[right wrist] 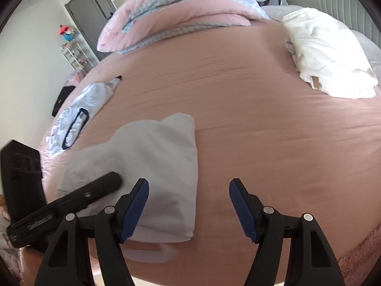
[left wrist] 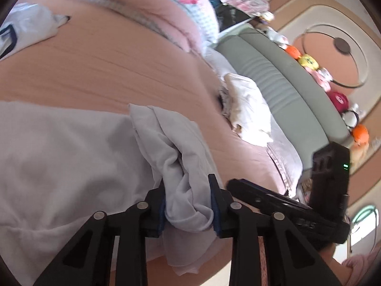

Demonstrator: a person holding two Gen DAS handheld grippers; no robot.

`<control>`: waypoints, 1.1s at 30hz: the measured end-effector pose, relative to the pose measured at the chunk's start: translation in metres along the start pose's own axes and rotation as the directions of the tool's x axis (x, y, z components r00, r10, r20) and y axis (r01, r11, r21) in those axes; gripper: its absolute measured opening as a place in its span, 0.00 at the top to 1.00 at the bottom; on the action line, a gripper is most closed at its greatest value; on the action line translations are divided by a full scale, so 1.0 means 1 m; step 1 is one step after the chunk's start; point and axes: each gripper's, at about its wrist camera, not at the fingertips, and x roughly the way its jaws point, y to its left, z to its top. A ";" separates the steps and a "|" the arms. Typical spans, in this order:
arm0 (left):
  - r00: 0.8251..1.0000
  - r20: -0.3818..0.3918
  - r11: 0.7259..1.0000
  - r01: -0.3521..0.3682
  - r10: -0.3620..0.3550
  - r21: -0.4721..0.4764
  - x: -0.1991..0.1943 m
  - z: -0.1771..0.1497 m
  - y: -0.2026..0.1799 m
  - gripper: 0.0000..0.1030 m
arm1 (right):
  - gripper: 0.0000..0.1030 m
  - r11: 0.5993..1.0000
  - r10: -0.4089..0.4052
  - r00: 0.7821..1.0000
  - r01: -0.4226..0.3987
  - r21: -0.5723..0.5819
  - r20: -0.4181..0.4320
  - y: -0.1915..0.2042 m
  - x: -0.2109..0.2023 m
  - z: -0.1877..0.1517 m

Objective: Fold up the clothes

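Soft, pale grey shirt (right wrist: 152,166) lies part-folded on the smooth pink bed (right wrist: 262,131). The left tool (left wrist: 188,205) pinches a bunched, wrinkled fold of it; the right tool (right wrist: 189,209) hangs agape, empty, over its near edge.

Bedroom, mid-fold: much of the laundry lies out of sight

The pale garment (left wrist: 71,147) runs off the left wrist picture's lower edge, its bunched fold hiding one blue pad (left wrist: 162,211) of the left gripper (left wrist: 188,205). In the right wrist view, the white printed shirt (right wrist: 78,109) is partly cut by the bed's edge; shelf items (right wrist: 71,47) are too small to identify.
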 end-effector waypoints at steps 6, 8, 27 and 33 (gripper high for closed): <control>1.000 0.007 0.999 -0.008 0.008 -0.043 -0.010 -0.003 0.007 0.82 | 0.32 0.998 0.070 0.997 -0.069 0.009 -0.045 -0.005 0.007 -0.010; 1.000 0.006 0.997 0.006 -0.006 -0.076 -0.019 0.000 0.010 0.83 | 0.32 0.999 0.049 0.997 -0.049 0.003 -0.055 -0.001 0.009 -0.008; 0.954 -0.112 0.944 -0.292 0.277 -0.153 -0.111 0.026 0.089 0.72 | 0.32 0.961 -0.090 0.977 0.034 -0.275 -0.193 0.084 0.068 0.041; 0.939 0.085 0.943 -0.331 0.334 -0.041 -0.154 0.067 0.056 0.70 | 0.32 0.967 -0.032 0.991 -0.002 -0.255 -0.129 0.088 0.042 0.039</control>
